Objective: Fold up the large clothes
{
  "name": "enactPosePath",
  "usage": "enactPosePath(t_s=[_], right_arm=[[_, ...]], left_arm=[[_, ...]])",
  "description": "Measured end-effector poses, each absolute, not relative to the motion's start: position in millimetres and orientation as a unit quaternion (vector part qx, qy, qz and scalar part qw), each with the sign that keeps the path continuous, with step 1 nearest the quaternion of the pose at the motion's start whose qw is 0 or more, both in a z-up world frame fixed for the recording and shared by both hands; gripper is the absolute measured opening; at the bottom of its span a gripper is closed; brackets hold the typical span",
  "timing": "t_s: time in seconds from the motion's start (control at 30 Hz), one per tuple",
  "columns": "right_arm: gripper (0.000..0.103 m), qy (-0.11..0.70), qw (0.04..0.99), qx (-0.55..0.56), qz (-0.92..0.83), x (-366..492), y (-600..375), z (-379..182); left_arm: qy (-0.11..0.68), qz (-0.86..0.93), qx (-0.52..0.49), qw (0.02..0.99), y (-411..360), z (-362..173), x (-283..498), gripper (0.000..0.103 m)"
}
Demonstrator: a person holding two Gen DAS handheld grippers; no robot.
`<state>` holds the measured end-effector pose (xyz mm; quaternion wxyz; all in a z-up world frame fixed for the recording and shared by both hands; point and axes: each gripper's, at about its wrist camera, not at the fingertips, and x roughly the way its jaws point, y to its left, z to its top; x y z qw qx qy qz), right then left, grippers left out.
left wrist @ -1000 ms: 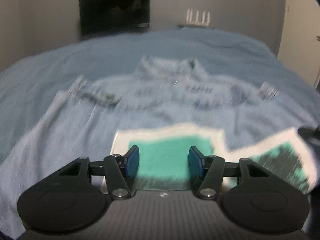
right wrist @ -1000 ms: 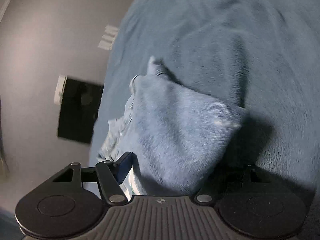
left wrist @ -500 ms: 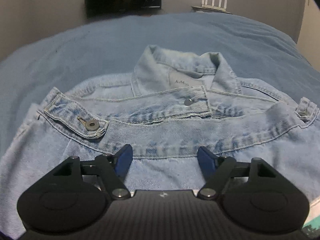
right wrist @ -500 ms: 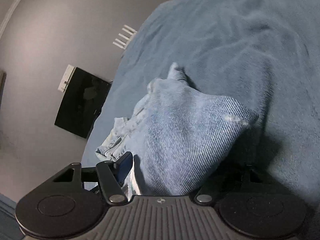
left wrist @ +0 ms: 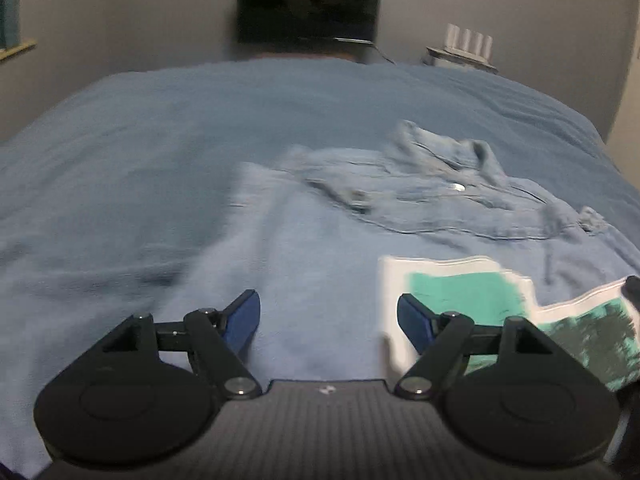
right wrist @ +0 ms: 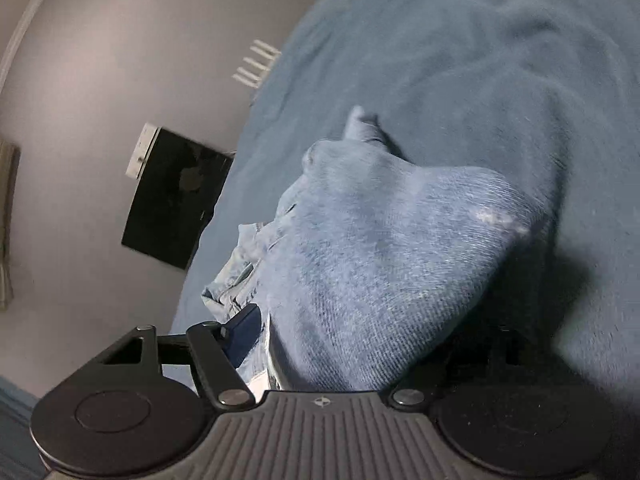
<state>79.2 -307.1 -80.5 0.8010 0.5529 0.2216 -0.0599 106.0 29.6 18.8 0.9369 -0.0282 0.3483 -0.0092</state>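
Gaping wide and empty, the left gripper [left wrist: 328, 322] hovers over the denim jacket [left wrist: 420, 208], collar at one o'clock on the bed [left wrist: 160, 140]. The right gripper [right wrist: 320, 344] pinches a raised fold; heavy, stiff-ish denim favours seams.

The denim jacket [left wrist: 420, 200] is smeared by motion blur in the left wrist view, its seams soft. The white-and-teal printed fabric [left wrist: 460, 292] is cut off behind the left gripper's [left wrist: 328, 320] right finger. In the right wrist view, jacket folds hide the right gripper's [right wrist: 340, 344] right finger, so how its jaws stand cannot be told.
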Motion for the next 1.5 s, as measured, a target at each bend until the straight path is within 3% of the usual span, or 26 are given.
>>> enactPosePath(t_s=[0.23,0.4,0.67,0.93,1.2,1.5], right_arm=[[0.059,0.221,0.797,0.558,-0.069,74,-311,-86],[0.05,0.224,0.813,0.532,-0.079,73,-314,-83],[0.042,0.219,0.932,0.277,-0.075,85,-242,0],[0.037,0.174,0.985,0.016,0.012,105,-111,60],[0.034,0.216,0.957,-0.173,0.09,120,-1,32],[0.034,0.183,0.925,-0.303,0.138,99,43,8]], left_arm=[[0.322,0.033,-0.048,0.945,84,24,88,0.076],[0.397,0.032,-0.075,0.914,117,-14,103,0.076],[0.412,-0.003,-0.13,0.902,144,-25,113,0.077],[0.412,-0.033,-0.184,0.892,157,-33,120,0.077],[0.4,-0.048,-0.242,0.883,178,-25,121,0.077],[0.374,-0.031,-0.312,0.873,204,-20,118,0.077]])
